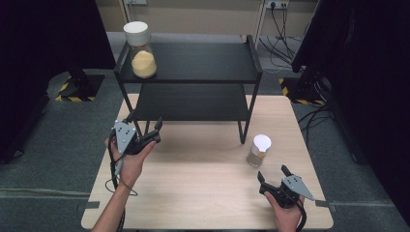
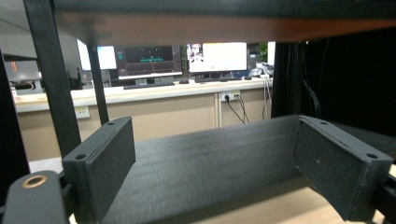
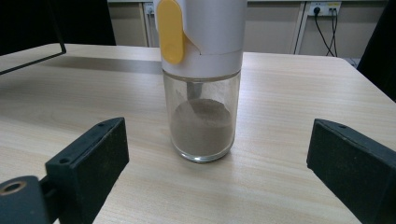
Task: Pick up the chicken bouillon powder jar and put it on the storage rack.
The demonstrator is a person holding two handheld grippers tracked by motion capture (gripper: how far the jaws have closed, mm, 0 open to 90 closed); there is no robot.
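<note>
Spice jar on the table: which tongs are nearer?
Right. The right tongs sit open just in front of the spice jar, facing it. The left tongs are across the table by the black shelf.

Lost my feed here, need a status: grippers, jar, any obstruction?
Right gripper open, lined up short of the spice jar, not touching. Left gripper open, empty, at the black shelf. Jar upright on the table; path clear.
</note>
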